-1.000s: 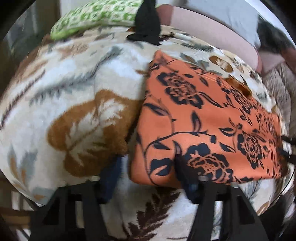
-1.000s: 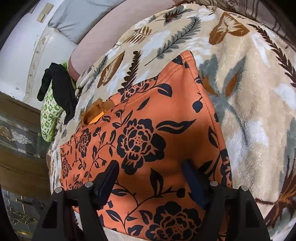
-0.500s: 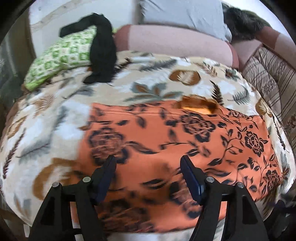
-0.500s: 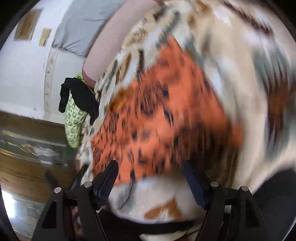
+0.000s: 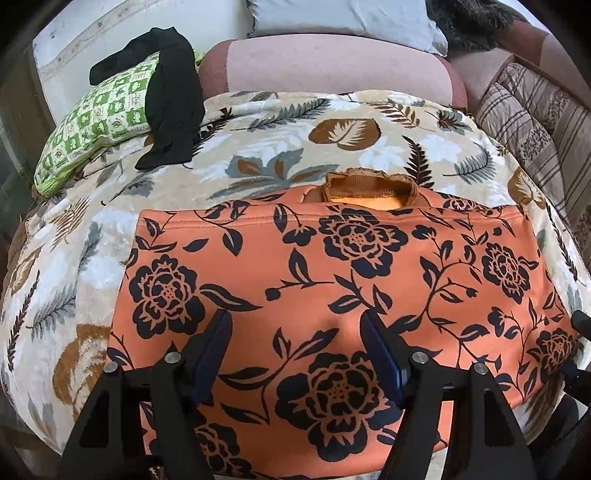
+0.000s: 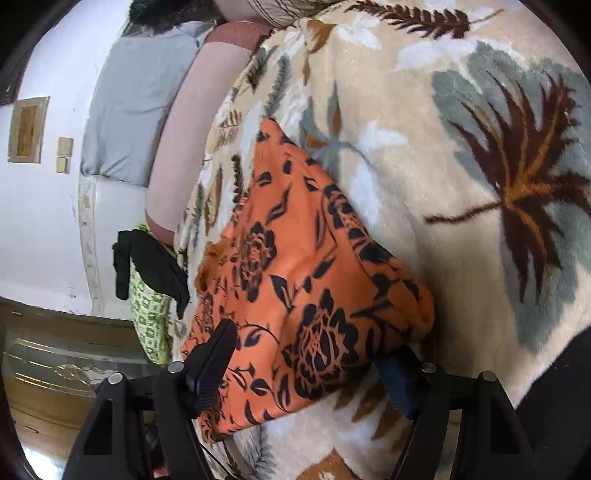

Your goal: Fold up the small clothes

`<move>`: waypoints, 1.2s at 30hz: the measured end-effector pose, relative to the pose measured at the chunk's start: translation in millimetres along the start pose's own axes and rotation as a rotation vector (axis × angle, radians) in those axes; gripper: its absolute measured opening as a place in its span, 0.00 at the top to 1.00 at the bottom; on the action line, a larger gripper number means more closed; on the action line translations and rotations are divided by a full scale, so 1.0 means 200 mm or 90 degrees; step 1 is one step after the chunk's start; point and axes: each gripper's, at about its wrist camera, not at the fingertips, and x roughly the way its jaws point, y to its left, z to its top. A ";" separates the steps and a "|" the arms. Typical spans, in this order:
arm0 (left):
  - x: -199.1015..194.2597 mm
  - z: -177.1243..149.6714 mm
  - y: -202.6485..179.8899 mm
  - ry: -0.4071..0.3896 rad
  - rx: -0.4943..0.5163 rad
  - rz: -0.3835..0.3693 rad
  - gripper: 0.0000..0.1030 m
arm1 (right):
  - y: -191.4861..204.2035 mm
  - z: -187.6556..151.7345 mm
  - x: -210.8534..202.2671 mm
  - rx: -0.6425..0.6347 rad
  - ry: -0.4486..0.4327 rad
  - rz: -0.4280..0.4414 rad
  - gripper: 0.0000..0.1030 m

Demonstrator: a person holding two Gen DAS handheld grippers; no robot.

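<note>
An orange garment with black flowers (image 5: 332, 273) lies folded flat on a leaf-print blanket (image 5: 258, 147); its collar opening shows at its far edge. My left gripper (image 5: 295, 343) is open and hovers over the garment's near middle, holding nothing. In the right wrist view the garment (image 6: 295, 280) lies to the left, its near right corner bunched up. My right gripper (image 6: 306, 365) is open and straddles that corner; the left finger is over the cloth, the right finger is partly hidden beneath its edge.
A green patterned pillow (image 5: 92, 122) with a black garment (image 5: 173, 96) draped over it lies at the far left. A pink bolster (image 5: 332, 70) and grey pillow (image 5: 343, 14) lie at the back. Striped cushions (image 5: 535, 122) border the right.
My left gripper has swung from the garment's left edge to face its near middle. My right gripper has moved right and back, from over the garment to its near right corner.
</note>
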 end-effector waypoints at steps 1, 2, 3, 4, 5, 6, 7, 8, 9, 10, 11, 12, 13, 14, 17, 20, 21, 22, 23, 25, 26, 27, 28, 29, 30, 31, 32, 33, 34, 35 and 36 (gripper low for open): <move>0.01 0.00 0.01 0.002 -0.001 0.000 0.30 | 0.01 0.00 0.00 -0.007 -0.003 -0.002 0.27; 0.02 0.00 0.01 0.004 -0.002 0.001 0.30 | 0.03 0.01 0.00 -0.018 -0.004 -0.007 0.27; 0.04 0.00 0.01 0.008 -0.001 0.003 0.30 | 0.03 0.01 -0.01 -0.024 -0.004 -0.015 0.27; 0.05 0.00 0.00 0.011 0.001 0.005 0.30 | 0.02 0.00 0.00 -0.022 -0.004 -0.023 0.27; 0.07 0.00 0.00 0.019 0.007 0.009 0.30 | 0.01 0.00 0.01 -0.013 -0.002 -0.031 0.27; 0.09 -0.01 0.00 0.025 0.010 0.010 0.30 | -0.01 0.00 0.01 -0.002 -0.002 -0.034 0.27; 0.10 -0.01 -0.01 0.030 0.013 0.012 0.30 | -0.02 -0.01 0.01 0.006 -0.003 -0.032 0.27; 0.11 -0.02 -0.01 0.031 0.013 0.012 0.30 | -0.03 -0.01 0.00 0.014 -0.003 -0.029 0.27; 0.10 -0.02 -0.01 0.030 0.011 0.011 0.30 | -0.04 -0.02 -0.01 0.015 -0.005 -0.029 0.27; 0.10 -0.02 -0.01 0.028 0.007 0.009 0.30 | -0.04 -0.03 -0.02 0.014 -0.009 -0.032 0.26; 0.08 -0.02 0.00 0.022 0.002 0.003 0.30 | -0.04 -0.03 -0.03 0.015 -0.012 -0.032 0.26; 0.07 -0.01 0.00 0.015 -0.004 -0.002 0.30 | -0.05 -0.03 -0.03 0.018 -0.014 -0.033 0.26; 0.06 -0.01 0.00 0.004 -0.010 -0.008 0.29 | -0.06 -0.03 -0.04 0.025 -0.016 -0.035 0.26; 0.05 0.00 0.00 -0.004 -0.014 -0.010 0.25 | -0.07 -0.03 -0.03 0.030 -0.017 -0.035 0.26; 0.11 -0.01 -0.02 0.005 -0.011 -0.002 0.21 | -0.09 -0.02 -0.04 0.040 -0.026 -0.034 0.26; 0.23 -0.06 -0.06 0.022 0.030 0.026 0.19 | -0.07 0.00 -0.03 0.027 -0.031 -0.041 0.28; 0.20 -0.05 -0.06 0.016 0.029 0.025 0.19 | -0.06 0.00 -0.03 0.032 -0.028 -0.040 0.28; 0.18 -0.04 -0.06 0.019 0.023 0.016 0.19 | -0.06 0.00 -0.03 0.035 -0.027 -0.037 0.28; 0.16 -0.03 -0.05 0.015 0.014 0.005 0.19 | -0.05 0.00 -0.05 0.033 -0.036 -0.036 0.28; 0.10 -0.01 -0.03 -0.020 -0.006 -0.002 0.19 | -0.03 0.00 -0.06 0.023 -0.050 -0.054 0.28; 0.09 -0.01 -0.02 -0.029 -0.011 0.003 0.19 | -0.03 0.00 -0.05 0.020 -0.048 -0.066 0.28; 0.11 -0.01 -0.03 -0.022 -0.009 0.004 0.19 | -0.05 0.01 -0.03 0.025 -0.038 -0.073 0.28; 0.17 -0.02 -0.04 0.007 0.001 0.004 0.19 | -0.06 0.01 -0.01 0.031 -0.034 -0.074 0.27; 0.25 -0.04 -0.06 0.041 0.019 0.013 0.17 | -0.06 0.01 0.00 0.029 -0.036 -0.073 0.26; 0.26 -0.05 -0.07 0.016 0.031 0.023 0.15 | -0.04 0.02 0.00 0.019 -0.034 -0.074 0.26; 0.24 -0.05 -0.07 0.007 0.037 0.028 0.15 | -0.02 0.03 0.01 0.004 -0.031 -0.075 0.29; 0.22 -0.05 -0.07 0.012 0.036 0.026 0.15 | 0.00 0.03 0.01 -0.008 -0.029 -0.069 0.47; 0.18 -0.03 -0.06 0.012 0.022 0.016 0.15 | 0.01 0.04 0.01 -0.017 -0.024 -0.072 0.61; 0.14 -0.02 -0.04 -0.008 0.007 0.002 0.15 | 0.03 0.04 0.01 -0.024 -0.025 -0.081 0.68; 0.11 -0.03 -0.04 -0.026 0.003 -0.001 0.15 | 0.03 0.04 0.01 -0.028 -0.024 -0.090 0.68; 0.09 -0.04 -0.03 -0.042 0.004 0.005 0.15 | 0.02 0.04 0.03 -0.026 -0.013 -0.102 0.66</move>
